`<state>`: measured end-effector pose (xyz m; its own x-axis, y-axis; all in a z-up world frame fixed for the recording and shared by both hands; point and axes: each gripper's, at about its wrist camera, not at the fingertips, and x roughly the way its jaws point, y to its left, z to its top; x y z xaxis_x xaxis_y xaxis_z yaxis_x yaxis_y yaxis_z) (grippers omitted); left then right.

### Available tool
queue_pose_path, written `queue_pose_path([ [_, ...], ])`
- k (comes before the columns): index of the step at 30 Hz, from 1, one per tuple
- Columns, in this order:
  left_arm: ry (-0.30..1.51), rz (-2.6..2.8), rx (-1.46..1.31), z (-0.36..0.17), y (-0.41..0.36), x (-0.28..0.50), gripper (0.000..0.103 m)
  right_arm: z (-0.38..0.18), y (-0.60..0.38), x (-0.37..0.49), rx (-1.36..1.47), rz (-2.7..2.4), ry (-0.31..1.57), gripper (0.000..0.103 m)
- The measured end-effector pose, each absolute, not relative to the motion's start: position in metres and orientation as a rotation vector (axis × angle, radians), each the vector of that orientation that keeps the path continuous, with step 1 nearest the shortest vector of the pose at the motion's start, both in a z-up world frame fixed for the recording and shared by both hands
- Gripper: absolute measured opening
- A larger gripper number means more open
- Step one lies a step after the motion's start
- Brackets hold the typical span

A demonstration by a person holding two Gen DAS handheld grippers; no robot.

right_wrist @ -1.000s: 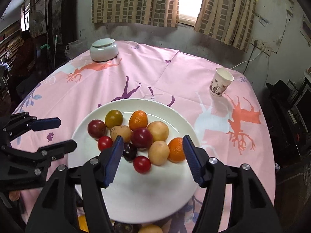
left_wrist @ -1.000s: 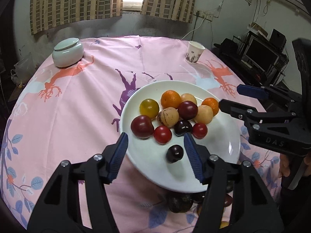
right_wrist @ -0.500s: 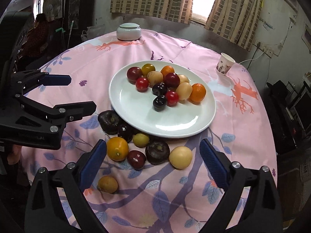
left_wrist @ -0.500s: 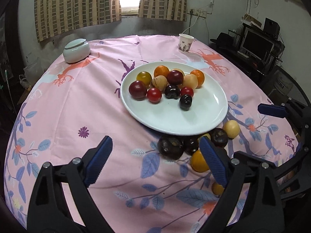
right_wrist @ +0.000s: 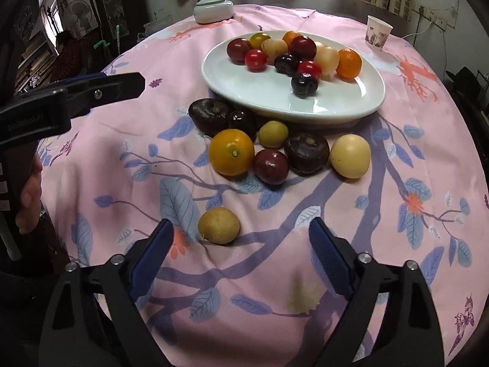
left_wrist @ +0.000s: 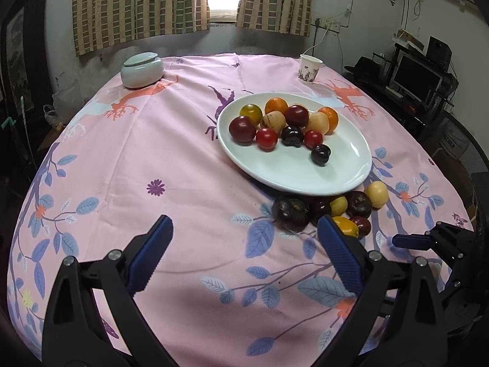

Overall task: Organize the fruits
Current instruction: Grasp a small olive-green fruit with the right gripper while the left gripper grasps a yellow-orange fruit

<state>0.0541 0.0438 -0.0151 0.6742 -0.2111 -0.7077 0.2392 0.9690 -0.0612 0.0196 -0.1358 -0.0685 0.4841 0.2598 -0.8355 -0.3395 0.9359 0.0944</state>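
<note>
- Jaws of both grippers stand wide apart and hold nothing: the left gripper (left_wrist: 244,255) hangs over bare cloth, the right gripper (right_wrist: 241,249) low over the near part of the table (right_wrist: 412,244).
- Just ahead of the right gripper, at about 11 o'clock and nearer its left pad, lies a lone tan fruit (right_wrist: 218,225), apart from the rest.
- Further out at 12 o'clock a loose cluster sits on the cloth: a yellow-orange fruit (right_wrist: 231,152), a dark red one (right_wrist: 270,166), a pale yellow one (right_wrist: 350,156), and dark purple ones touching the rim of the white plate (right_wrist: 351,104).
- The plate already carries a pile of fruit toward its far side; its near half is bare.
- Judged step: between placements, choosing the next fruit to lift.
- Next move, as I judge it: bring the right jaws around the tan fruit, close gently since it may roll, then carry it to the plate's open half.
- Beyond, at 11 and 1 o'clock, stand a lidded jar (right_wrist: 214,9) and a paper cup (right_wrist: 377,32).
</note>
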Motion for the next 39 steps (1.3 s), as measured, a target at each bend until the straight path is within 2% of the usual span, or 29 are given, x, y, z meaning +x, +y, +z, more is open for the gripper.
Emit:
queue_pose_path([
  [2, 0.8, -0.244, 0.031, -0.017, 0.048, 0.054, 0.097, -0.066, -0.135, 0.019, -0.085, 0.371, 0.996, 0.077],
  [4, 0.806, -0.238, 0.022, -0.019, 0.052, 0.053, 0.097, -0.066, -0.132, 0.017, -0.091, 0.38, 0.993, 0.068],
  [6, 0.809, -0.235, 0.017, -0.019, 0.055, 0.052, 0.097, -0.067, -0.128, 0.017, -0.099, 0.391, 1.004, 0.051],
  [7, 0.809, -0.234, 0.013, -0.02, 0.056, 0.052, 0.097, -0.069, -0.127, 0.018, -0.097, 0.396, 1.013, 0.047],
  [13, 0.818, -0.251, 0.005, -0.021, 0.055, 0.051, 0.097, -0.08, -0.124, 0.026, -0.098, 0.404, 1.044, 0.036],
  [14, 0.821, -0.258, 0.009, -0.022, 0.052, 0.051, 0.097, -0.079, -0.123, 0.025, -0.105, 0.408, 1.042, 0.03],
  [21, 0.838, -0.338, 0.095, -0.029, 0.012, 0.039, 0.097, -0.058, -0.165, 0.02, -0.057, 0.278, 0.971, 0.03],
  [27, 0.875, -0.372, 0.194, -0.046, -0.035, 0.042, 0.096, -0.065, -0.221, 0.013, 0.043, 0.187, 0.968, 0.03],
  [28, 0.888, -0.374, 0.205, -0.049, -0.041, 0.043, 0.094, -0.067, -0.228, 0.011, 0.059, 0.188, 0.969, 0.03],
  [30, 0.919, -0.375, 0.227, -0.056, -0.053, 0.047, 0.08, -0.069, -0.239, 0.007, 0.087, 0.188, 0.969, 0.03],
  [32, 0.957, -0.371, 0.249, -0.065, -0.063, 0.051, 0.062, -0.07, -0.248, 0.004, 0.106, 0.188, 0.963, 0.03],
  [34, 0.993, -0.36, 0.26, -0.074, -0.069, 0.057, 0.05, -0.071, -0.254, 0.001, 0.123, 0.195, 0.956, 0.03],
  [39, 0.987, -0.349, 0.233, -0.078, -0.074, 0.068, 0.048, -0.072, -0.259, 0.0, 0.142, 0.217, 0.955, 0.03],
])
